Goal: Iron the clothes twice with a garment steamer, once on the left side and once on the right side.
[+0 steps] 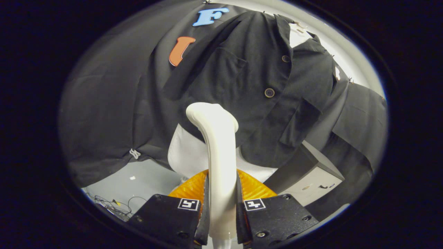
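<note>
Tool (pixel 221 207) pinching garment steamer (pixel 216 138) handle; head near black shirt's (pixel 256 86) lower hem. Passes completed: cannot tell; stroke apparently starting.

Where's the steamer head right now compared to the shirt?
In the gripper view, the garment steamer is clamped between the gripper fingers, its head rising just ahead of them at the dark shirt hem, below the lower button.

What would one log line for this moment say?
tool: shut on steamer | steamer head: just short of shirt | shirt: on pale dummy
</note>
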A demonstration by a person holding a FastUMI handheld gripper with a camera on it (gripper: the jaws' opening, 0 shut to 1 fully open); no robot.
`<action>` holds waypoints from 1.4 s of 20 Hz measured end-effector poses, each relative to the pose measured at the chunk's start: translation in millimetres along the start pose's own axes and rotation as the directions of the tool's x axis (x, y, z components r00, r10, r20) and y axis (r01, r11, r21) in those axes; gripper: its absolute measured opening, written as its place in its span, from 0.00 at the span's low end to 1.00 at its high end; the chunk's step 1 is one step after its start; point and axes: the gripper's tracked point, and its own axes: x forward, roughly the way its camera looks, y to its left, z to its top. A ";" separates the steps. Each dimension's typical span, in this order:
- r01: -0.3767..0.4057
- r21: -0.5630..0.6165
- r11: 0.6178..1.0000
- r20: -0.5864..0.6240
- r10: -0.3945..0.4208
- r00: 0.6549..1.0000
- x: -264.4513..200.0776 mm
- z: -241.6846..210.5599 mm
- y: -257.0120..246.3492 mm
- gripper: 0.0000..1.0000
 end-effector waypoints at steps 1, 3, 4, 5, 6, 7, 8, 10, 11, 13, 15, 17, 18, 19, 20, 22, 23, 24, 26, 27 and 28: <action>-0.002 -0.003 1.000 -0.006 0.002 1.000 0.3 -4.1 2.0 0.34; -0.003 -0.013 1.000 -0.018 0.003 1.000 3.2 -12.7 6.2 0.34; -0.011 -0.012 1.000 -0.027 0.010 1.000 4.4 -17.6 9.2 0.34; -0.019 -0.013 1.000 -0.040 0.018 0.999 5.5 -22.1 12.3 0.34; -0.026 -0.012 1.000 -0.054 0.026 0.998 6.9 -27.9 15.5 0.34; -0.029 -0.010 1.000 -0.057 0.028 0.998 6.6 -30.3 17.3 0.34; -0.031 -0.005 1.000 -0.056 0.031 0.998 5.8 -31.0 18.1 0.34; -0.036 0.014 0.999 -0.059 0.036 0.998 2.9 -34.3 18.3 0.34; -0.040 0.027 0.999 -0.060 0.042 0.997 1.3 -35.0 17.9 0.34; -0.045 0.043 0.998 -0.063 0.048 0.997 -2.1 -35.6 14.5 0.34; -0.047 0.066 0.997 -0.053 0.051 0.997 -9.6 -33.0 6.5 0.34; -0.052 0.084 0.995 -0.038 0.055 0.998 -16.8 -30.3 -2.5 0.34; -0.053 0.091 0.994 -0.032 0.057 0.998 -22.5 -30.2 -7.7 0.34; -0.057 0.104 0.993 -0.025 0.060 0.998 -29.7 -29.7 -14.0 0.34; -0.060 0.119 0.991 -0.018 0.062 0.998 -38.0 -30.2 -21.5 0.34; -0.064 0.145 0.987 -0.004 0.065 0.998 -52.1 -32.2 -38.3 0.34; -0.072 0.155 0.985 0.002 0.072 0.997 -59.0 -33.5 -47.6 0.34; -0.085 0.166 0.982 0.009 0.084 0.996 -65.4 -35.9 -57.0 0.34; -0.106 0.196 0.975 0.005 0.107 0.994 -79.5 -44.0 -76.5 0.34; -0.104 0.215 0.971 -0.002 0.106 0.994 -85.1 -48.7 -88.4 0.34; -0.093 0.229 0.969 -0.012 0.099 0.995 -88.2 -55.0 -102.6 0.34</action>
